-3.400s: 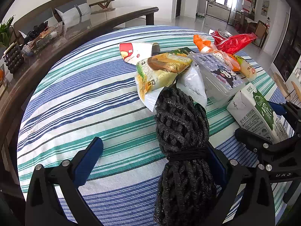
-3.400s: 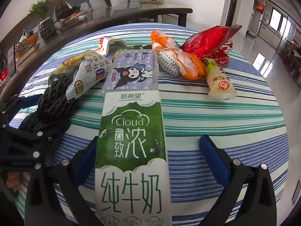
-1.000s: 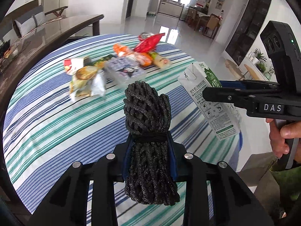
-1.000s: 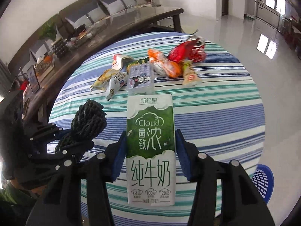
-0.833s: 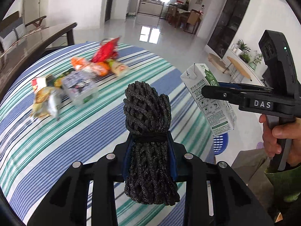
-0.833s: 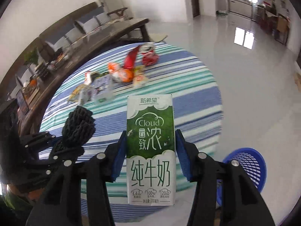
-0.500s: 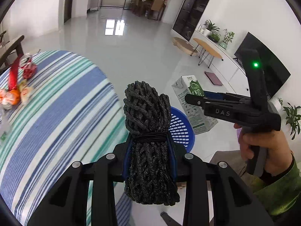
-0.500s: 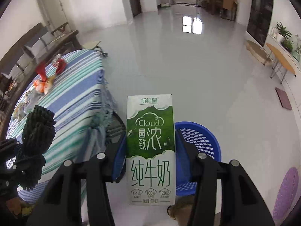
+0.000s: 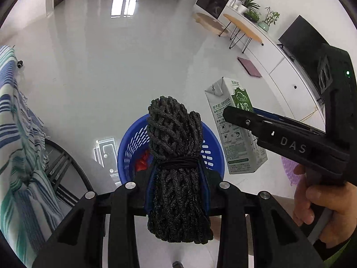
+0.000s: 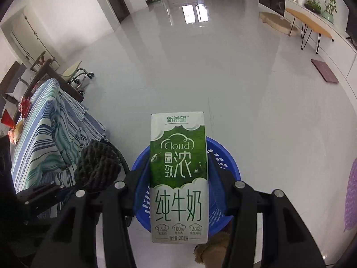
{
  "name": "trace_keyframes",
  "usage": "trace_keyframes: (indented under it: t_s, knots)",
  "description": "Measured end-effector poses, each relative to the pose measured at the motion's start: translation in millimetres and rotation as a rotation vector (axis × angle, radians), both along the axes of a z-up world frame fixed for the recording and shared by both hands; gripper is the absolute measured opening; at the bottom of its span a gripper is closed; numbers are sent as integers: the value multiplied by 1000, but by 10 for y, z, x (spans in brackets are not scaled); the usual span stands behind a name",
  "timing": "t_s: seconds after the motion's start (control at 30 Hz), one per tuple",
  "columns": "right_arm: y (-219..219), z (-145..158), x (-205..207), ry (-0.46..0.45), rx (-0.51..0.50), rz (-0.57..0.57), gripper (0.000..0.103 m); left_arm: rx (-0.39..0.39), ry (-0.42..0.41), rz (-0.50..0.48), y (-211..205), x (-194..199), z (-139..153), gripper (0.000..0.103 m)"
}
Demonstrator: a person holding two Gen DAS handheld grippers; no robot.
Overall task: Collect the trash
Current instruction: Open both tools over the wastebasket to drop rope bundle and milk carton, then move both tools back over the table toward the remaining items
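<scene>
Bare glossy floor (image 10: 200, 71) fills most of both frames. The striped bench (image 10: 44, 134) edge sits at left. Lower centre, the blue basket (image 9: 133, 147) lies below both grippers. The right gripper (image 10: 178, 178) grasps a "Cloud" milk carton (image 10: 178, 167). The left gripper's (image 9: 177, 187) fingers clench a black netting bundle (image 9: 176, 145).

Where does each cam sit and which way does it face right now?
Left wrist: on the left gripper, angled down at the blue slotted plastic basket on the floor; clamps the black foam-net bundle; the right gripper and the person's hand show.
Right wrist: on the right gripper, angled down over the basket; clamps the green-and-white milk carton; the left gripper shows at left.
Shared: basket, bundle, carton, striped tablecloth.
</scene>
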State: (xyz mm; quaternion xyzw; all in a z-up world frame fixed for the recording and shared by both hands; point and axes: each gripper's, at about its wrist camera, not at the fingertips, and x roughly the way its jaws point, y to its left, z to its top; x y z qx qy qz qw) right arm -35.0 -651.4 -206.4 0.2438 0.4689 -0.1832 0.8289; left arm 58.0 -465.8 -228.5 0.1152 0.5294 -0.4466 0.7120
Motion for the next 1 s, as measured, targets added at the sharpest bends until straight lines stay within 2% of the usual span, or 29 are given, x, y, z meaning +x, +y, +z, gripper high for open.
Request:
trace_keyframes:
  t_s: [0.07,0.13,0.17,0.2,0.3,0.4,0.47,0.57,0.63,0.77,1.0]
  knots:
    - [-65,-65,-25,-7,17,-18,56,-1,-13,-16,-122,-6,-105,38]
    - [-133,-96,-35,-8,23,-52,69,4,-24,-13,-193,30,-200,62]
    - [-174,-95,-71,-14,32,-72,69,6,-28,1,-204,31,-236,75]
    - [-208,-76,-95,-23,38,-85,69,2,-33,18,-197,52,-240,77]
    - [-184,71,-179,-57,7,-100,69,-16,-36,25,-75,64,-132,80]
    - [31,306,-213,-92,-79,-79,79,-42,-86,26,130,-43,176,85]
    - [287,491,-223,-115,-160,-47,87,-87,-111,21,377,-145,469,89]
    - [730,742,-198,-158,-272,24,88,-123,-154,30,842,-253,808,93]
    - [1005,868,-175,-179,-329,62,88,-119,-188,47,1130,-298,948,93]
    - [1477,1033,-90,-206,-387,122,89,-60,-267,141,1759,-252,1053,93]
    - [2294,1221,158,-254,-451,228,89,-19,-266,343,2731,79,1026,93]
